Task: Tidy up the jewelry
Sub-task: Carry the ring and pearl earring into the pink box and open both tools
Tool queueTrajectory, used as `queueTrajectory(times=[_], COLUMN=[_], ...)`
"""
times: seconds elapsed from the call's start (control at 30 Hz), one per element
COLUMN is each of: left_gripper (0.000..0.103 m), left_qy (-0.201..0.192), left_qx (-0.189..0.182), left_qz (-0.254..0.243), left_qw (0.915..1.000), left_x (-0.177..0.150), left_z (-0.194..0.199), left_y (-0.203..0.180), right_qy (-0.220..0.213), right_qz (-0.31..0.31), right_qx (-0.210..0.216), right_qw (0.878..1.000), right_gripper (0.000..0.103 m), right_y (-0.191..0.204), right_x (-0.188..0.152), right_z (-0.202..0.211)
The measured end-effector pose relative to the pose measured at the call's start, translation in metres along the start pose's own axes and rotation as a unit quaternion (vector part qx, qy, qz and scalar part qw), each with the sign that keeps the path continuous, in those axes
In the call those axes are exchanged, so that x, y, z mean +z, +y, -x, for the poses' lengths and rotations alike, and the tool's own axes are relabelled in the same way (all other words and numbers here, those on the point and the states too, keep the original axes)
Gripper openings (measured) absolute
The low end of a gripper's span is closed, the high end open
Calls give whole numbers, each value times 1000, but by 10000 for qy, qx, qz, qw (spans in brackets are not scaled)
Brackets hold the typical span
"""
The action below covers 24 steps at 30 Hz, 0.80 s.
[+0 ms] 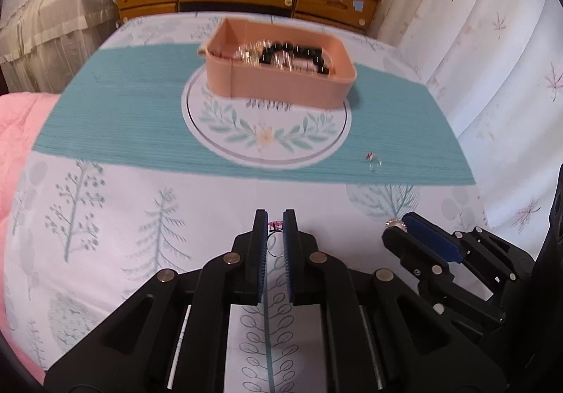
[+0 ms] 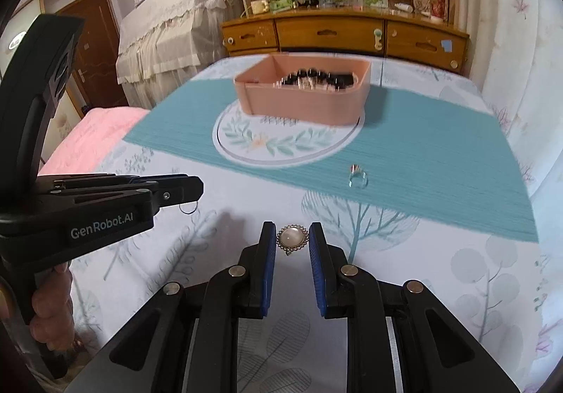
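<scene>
1. Pink plastic box [image 1: 281, 76] sits on a round leaf-printed patch of a teal mat [image 1: 123, 118], far from both grippers; black beads [image 1: 299, 53] and clear jewelry lie inside it.
2. Left gripper [image 1: 274, 220] is clamped on a thin ring with a pink stone [image 1: 275, 224], its band hanging between the pads.
3. Right gripper [image 2: 292, 231] is clamped on a round pearly brooch-like piece with a toothed metal rim [image 2: 292, 238].
4. Another small ring [image 2: 357, 178] lies alone on the teal mat, between the box and the grippers.
5. Tree-printed white cloth [image 1: 105, 217] covers the surface.
</scene>
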State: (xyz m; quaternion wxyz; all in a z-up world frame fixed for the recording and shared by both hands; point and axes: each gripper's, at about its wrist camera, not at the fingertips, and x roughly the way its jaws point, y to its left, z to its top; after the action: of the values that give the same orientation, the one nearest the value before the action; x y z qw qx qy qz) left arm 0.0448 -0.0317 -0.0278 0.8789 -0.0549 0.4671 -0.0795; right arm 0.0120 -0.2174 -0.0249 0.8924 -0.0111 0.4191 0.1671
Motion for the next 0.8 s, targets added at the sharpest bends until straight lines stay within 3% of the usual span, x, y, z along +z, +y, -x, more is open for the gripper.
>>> queueTrajectory(times=[0.23, 0.47, 0.63, 0.8], left_gripper=[6, 6, 6, 6], left_qy=[-504, -664, -563, -221], left_qx=[-41, -249, -509, -806], left_qz=[-22, 185, 459, 863], left_qw=[9987, 9973, 9961, 9928], left_x=[42, 105, 149, 176], left_z=[35, 46, 29, -12], left_y=[6, 17, 26, 36], right_qy=[-440, -805, -853, -487], right_qz=[-57, -183, -356, -1020], right_qx=[131, 283, 185, 552], right_qw=[9989, 9962, 9955, 9921], right_gripper=[19, 19, 19, 19], right_y=[-2, -7, -14, -40], right_x=[48, 122, 167, 196], right_z=[35, 52, 37, -12])
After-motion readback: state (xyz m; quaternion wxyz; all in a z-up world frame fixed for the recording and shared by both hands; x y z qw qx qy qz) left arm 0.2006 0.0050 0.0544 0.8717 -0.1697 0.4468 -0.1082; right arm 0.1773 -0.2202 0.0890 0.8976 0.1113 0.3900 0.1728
